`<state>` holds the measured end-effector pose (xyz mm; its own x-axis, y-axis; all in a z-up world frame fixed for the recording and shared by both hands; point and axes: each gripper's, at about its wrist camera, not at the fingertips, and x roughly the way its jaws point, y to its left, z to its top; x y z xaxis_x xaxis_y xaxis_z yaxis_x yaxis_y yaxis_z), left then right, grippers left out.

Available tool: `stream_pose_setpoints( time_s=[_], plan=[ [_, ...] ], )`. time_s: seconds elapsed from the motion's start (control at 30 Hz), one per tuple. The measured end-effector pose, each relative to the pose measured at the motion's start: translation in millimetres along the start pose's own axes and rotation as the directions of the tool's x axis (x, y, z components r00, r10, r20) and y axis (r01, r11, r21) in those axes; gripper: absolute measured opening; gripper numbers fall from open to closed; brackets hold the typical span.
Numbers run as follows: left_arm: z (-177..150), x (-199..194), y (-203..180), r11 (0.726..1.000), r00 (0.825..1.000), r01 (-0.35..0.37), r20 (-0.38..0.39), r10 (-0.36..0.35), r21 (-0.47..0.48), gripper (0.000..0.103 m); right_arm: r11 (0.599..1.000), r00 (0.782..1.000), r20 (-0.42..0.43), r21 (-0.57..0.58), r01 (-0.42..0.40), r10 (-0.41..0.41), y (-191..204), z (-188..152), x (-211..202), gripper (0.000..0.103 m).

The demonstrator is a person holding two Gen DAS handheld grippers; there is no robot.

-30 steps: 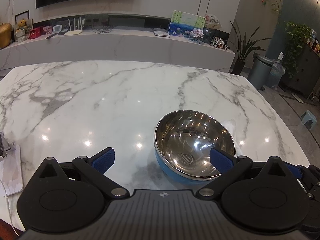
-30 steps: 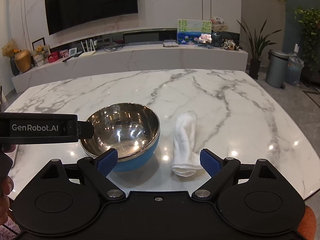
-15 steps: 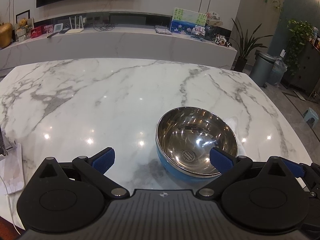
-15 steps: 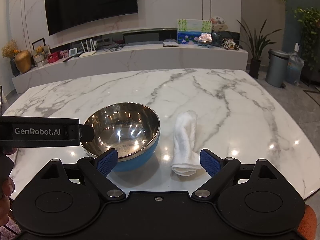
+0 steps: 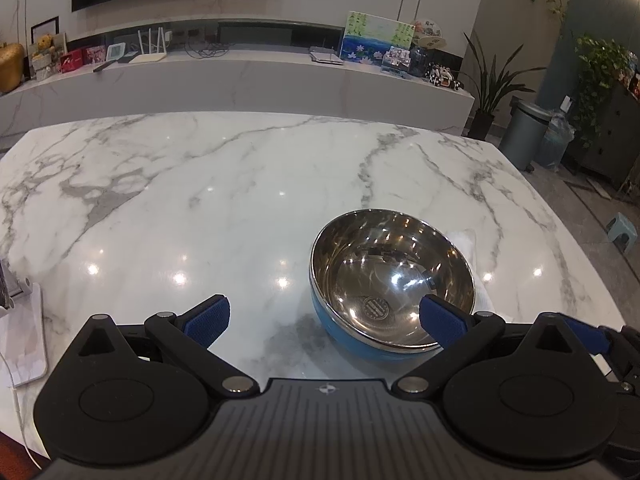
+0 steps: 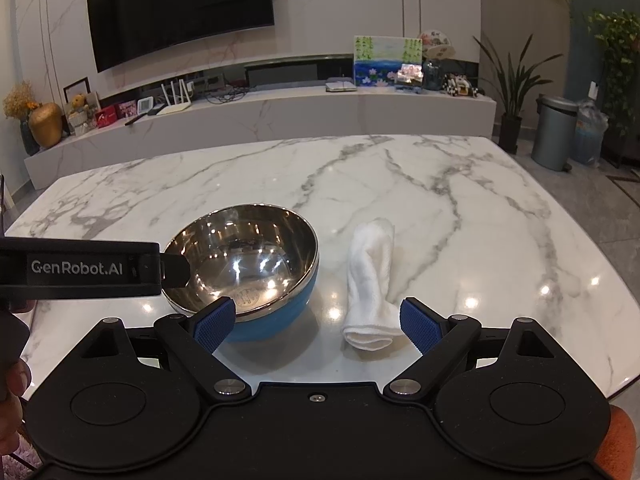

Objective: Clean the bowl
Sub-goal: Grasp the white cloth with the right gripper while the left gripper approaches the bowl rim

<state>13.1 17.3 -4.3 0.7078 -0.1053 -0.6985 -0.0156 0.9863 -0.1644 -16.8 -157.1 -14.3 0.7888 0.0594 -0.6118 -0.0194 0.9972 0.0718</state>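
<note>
bowl (image 6: 244, 268) left of towel (image 6: 370, 284), on table (image 6: 460, 200)

Bare counter (image 6: 460, 208) stretches far and right of the rolled cloth (image 6: 370, 280). The bowl (image 6: 248, 268) stands just left of it, a narrow gap between them.

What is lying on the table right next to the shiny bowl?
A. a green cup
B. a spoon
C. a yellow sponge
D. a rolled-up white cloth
D: in the right wrist view a rolled white cloth lies on the marble table just to the right of the bowl.
</note>
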Motion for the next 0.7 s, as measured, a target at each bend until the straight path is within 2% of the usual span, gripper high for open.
stream_pose_setpoints(
  time_s=[0.17,0.4,0.57,0.7],
  plan=[
    [7,-1,5,1.000,1.000,-0.006,0.015,0.006,0.003,0.102,1.000,1.000,0.005,0.019,0.010,-0.010,-9,4,3,0.089],
    [20,2,19,0.999,0.999,0.036,0.002,-0.036,-0.037,0.102,0.998,0.998,0.036,0.038,0.055,-0.057,-31,18,12,0.089],
    [26,8,25,1.000,1.000,0.000,-0.012,0.000,-0.022,0.100,0.994,0.995,0.031,0.042,0.098,-0.100,-50,25,27,0.089],
    [32,16,33,0.998,0.999,-0.010,-0.047,0.008,-0.059,0.098,0.994,0.995,0.005,0.044,0.099,-0.100,-61,27,41,0.089]
  ],
)
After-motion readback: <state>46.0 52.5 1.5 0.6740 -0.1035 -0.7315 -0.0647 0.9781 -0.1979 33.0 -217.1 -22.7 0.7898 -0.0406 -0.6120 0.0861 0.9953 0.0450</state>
